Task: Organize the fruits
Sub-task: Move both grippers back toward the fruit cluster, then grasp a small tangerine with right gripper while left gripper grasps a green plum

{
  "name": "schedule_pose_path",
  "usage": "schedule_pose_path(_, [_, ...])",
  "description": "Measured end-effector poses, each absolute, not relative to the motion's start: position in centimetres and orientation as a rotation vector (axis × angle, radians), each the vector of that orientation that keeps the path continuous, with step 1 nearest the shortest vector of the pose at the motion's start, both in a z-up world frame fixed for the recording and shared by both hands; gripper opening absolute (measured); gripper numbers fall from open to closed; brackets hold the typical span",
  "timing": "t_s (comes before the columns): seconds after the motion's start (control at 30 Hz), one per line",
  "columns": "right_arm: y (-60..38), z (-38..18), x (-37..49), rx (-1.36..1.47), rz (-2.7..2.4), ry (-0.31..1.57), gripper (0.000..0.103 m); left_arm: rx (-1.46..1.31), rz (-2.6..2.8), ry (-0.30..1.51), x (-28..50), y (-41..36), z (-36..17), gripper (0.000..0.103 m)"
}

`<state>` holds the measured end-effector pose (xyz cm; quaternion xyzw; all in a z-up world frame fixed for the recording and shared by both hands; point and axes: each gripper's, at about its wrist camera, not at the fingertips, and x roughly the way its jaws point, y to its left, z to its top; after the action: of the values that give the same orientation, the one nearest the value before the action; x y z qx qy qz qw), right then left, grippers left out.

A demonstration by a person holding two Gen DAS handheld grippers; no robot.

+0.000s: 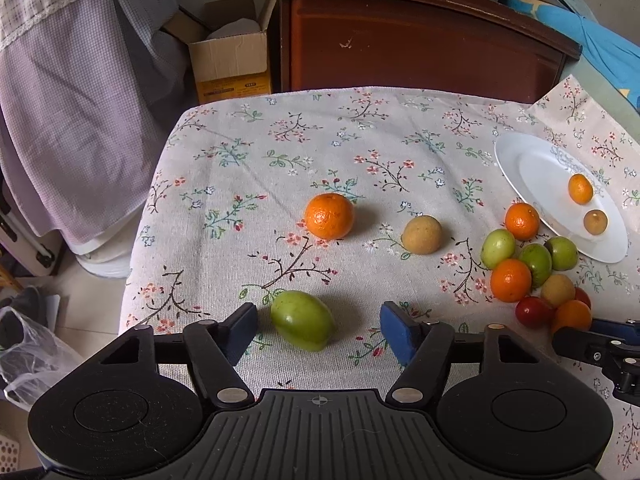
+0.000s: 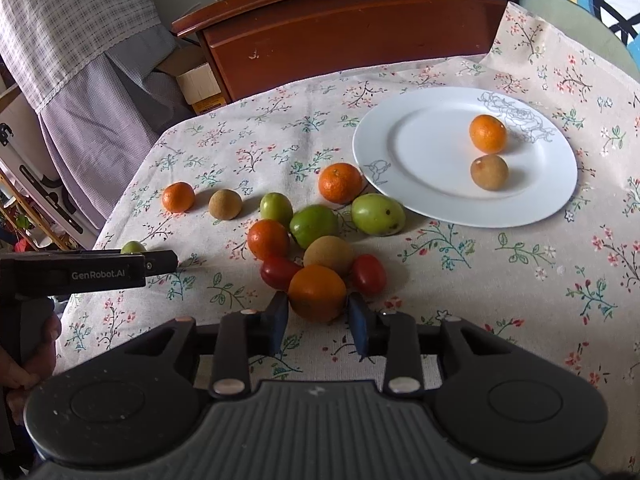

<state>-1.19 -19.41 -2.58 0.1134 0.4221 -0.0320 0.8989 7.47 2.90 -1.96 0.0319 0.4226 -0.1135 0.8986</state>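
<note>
My left gripper (image 1: pixel 318 322) stands open around a green fruit (image 1: pixel 302 320) that lies on the flowered cloth, with a gap at each pad. Beyond it lie an orange mandarin (image 1: pixel 329 216) and a brown fruit (image 1: pixel 422 235). My right gripper (image 2: pixel 318 312) is shut on the nearest orange mandarin (image 2: pixel 317 292), its blue pads against the fruit's sides, at the front of a pile of green, orange, brown and red fruits (image 2: pixel 314 226). A white plate (image 2: pixel 372 148) at the right holds one mandarin (image 2: pixel 487 133) and one brown fruit (image 2: pixel 489 172).
A dark wooden cabinet (image 1: pixel 400 40) stands behind the table, with an open cardboard box (image 1: pixel 232 60) and hanging checked cloth (image 1: pixel 80 100) to its left. The table's left edge drops to the floor, where a plastic bag (image 1: pixel 28 356) lies. A hand (image 2: pixel 24 360) holds the left gripper.
</note>
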Motion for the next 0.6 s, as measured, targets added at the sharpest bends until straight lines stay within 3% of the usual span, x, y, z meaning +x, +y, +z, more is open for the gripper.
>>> schedule_pose_path(0.07, [-19.39,-2.57,-1.23,0.228,-0.065,0.87,0.032,0.045,-0.249,0.872,7.44,3.12,-1.79,0.047])
schedule_pose_path(0.23, [-19.36,-2.55,-1.28,0.227,-0.063,0.87,0.031,0.017,-0.256,0.871,7.39,3.31,-1.64,0.032])
schedule_pose_path(0.6, [-19.46,-1.91,-1.53,0.251,-0.04,0.855,0.03,0.009,-0.269,0.841,6.81,2.49,-0.9,0.03])
